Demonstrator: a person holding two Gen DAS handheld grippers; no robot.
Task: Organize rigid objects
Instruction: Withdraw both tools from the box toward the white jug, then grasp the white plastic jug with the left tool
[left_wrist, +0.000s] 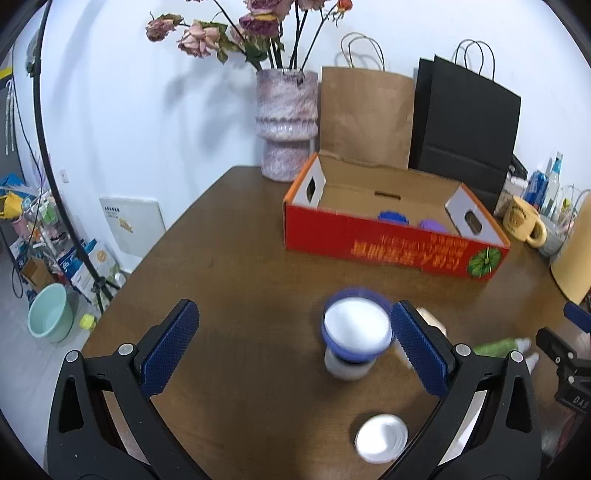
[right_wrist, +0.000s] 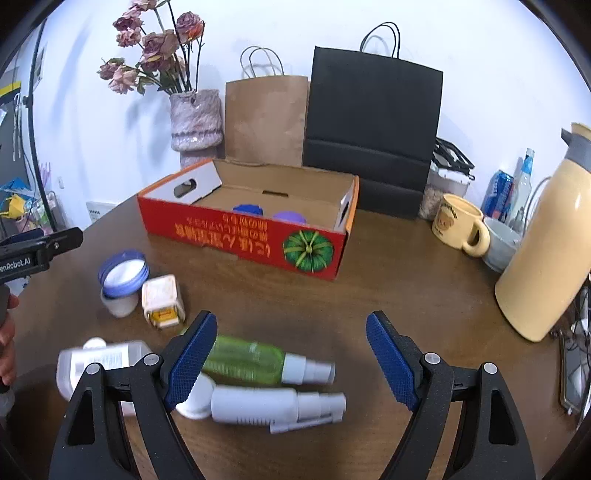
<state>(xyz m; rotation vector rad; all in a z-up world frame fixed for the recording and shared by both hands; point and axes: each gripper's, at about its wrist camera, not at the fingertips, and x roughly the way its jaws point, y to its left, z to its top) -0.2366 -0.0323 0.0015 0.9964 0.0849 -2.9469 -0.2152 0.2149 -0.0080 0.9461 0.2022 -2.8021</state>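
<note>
The right gripper (right_wrist: 291, 354) is held with its jaws wide apart above the brown table (right_wrist: 406, 280), nothing clamped; the left gripper (left_wrist: 295, 343) is likewise spread and empty. Between the right jaws a green spray bottle (right_wrist: 243, 360) is laid on its side, long axis across the picture, nozzle pointing right. Just below it a white spray bottle (right_wrist: 258, 404) is laid parallel, nozzle also rightward. A clear labelled bottle (right_wrist: 99, 360), partly hidden by the left finger, is seen at the left. Farther back a blue-lidded jar (right_wrist: 122, 280) and a small square bottle (right_wrist: 162, 301) are stood side by side. Behind them the red box (right_wrist: 240, 240) is found, two purple lids inside half hidden by its wall. The near items are blurred.
</note>
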